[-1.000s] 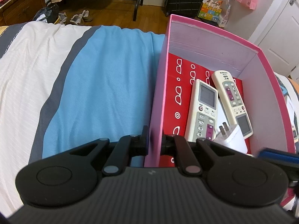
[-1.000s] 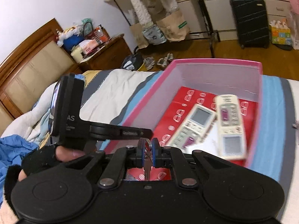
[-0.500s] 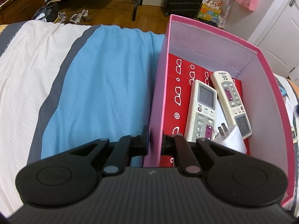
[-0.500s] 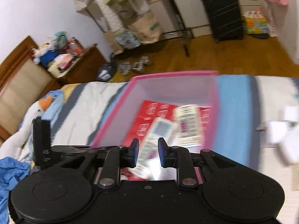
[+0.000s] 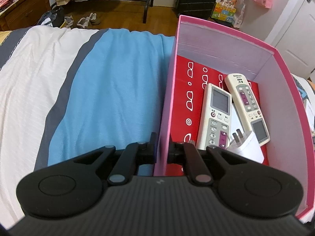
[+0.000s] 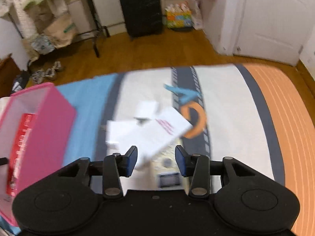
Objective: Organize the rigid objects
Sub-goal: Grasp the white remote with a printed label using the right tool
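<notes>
Two remotes (image 5: 216, 116) already in pink box (image 5: 222, 37), its wall pinched by left gripper (image 5: 161, 149); right gripper (image 6: 156, 161), fingers opening and empty over white boxes (image 6: 149, 131) on bed, should centre on one before closing.

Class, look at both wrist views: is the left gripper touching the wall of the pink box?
Touching. The left wrist view shows the left gripper shut on the pink box, one finger on each side of its near wall.
</notes>
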